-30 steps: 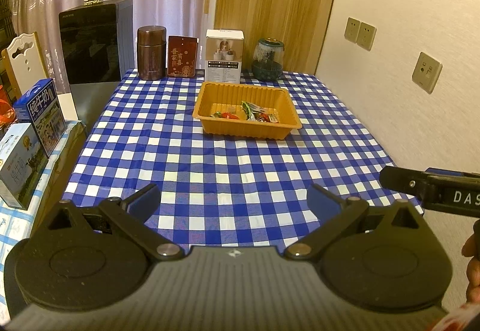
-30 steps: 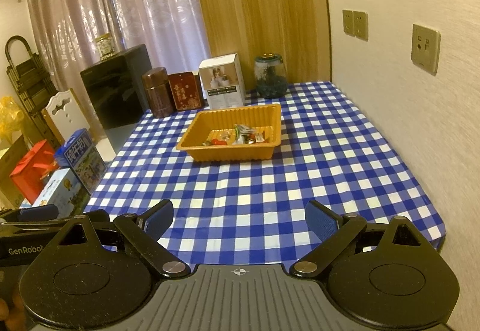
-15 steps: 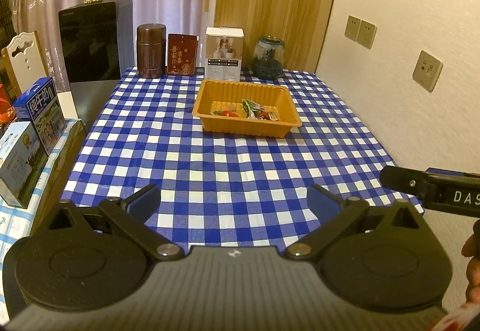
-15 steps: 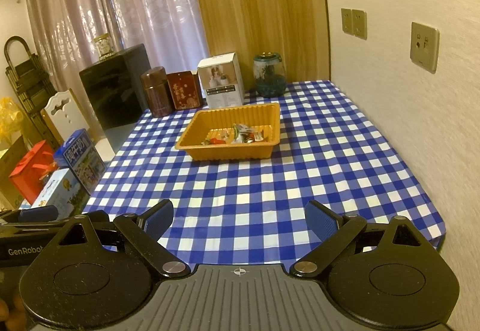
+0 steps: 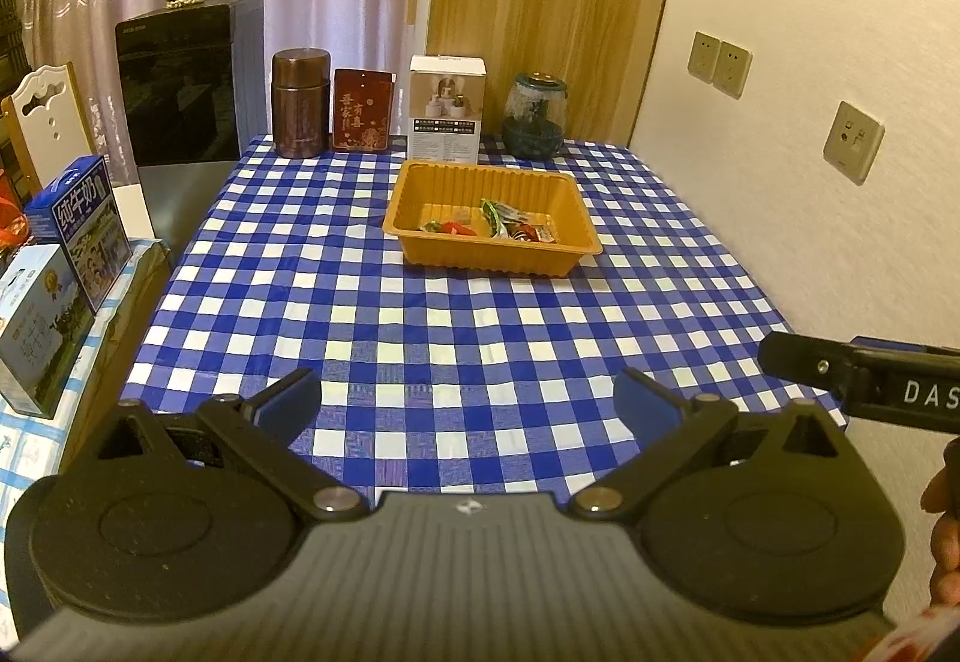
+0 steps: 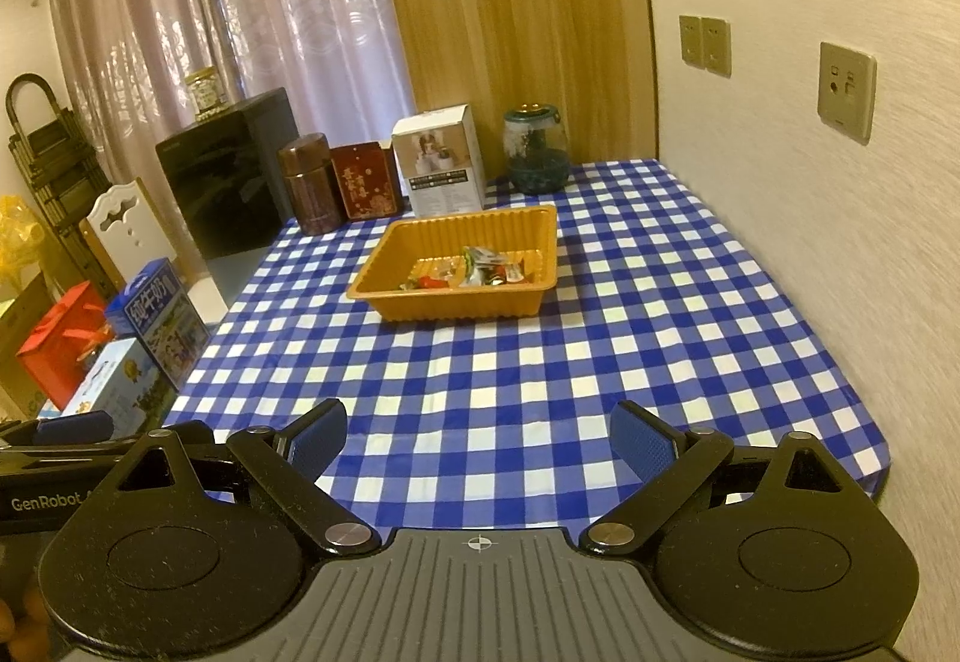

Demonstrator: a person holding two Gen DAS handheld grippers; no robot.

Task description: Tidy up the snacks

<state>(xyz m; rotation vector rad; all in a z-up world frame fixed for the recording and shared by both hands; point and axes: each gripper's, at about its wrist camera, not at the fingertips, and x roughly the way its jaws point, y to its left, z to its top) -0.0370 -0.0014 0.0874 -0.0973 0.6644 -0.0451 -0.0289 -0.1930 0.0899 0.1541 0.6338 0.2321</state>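
Note:
An orange tray [image 5: 420, 248] stands at the far middle of the blue checked table, also in the right wrist view [image 6: 384, 296]. Several wrapped snacks [image 5: 504, 225] lie inside it, seen too in the right wrist view [image 6: 474, 272]. My left gripper [image 5: 471, 404] is open and empty above the table's near edge. My right gripper [image 6: 477, 437] is open and empty, also near the front edge, and part of it shows at the right of the left wrist view [image 5: 864, 380].
At the table's back stand a brown canister [image 5: 300, 103], a red packet [image 5: 363, 109], a white box [image 5: 447, 109] and a glass jar [image 5: 535, 115]. Milk cartons [image 5: 78, 224] sit on a side stand at left. A wall [image 5: 810, 182] runs along the right.
Both grippers have drawn back slightly from the table; the tray looks a little farther away. Both stay open and empty.

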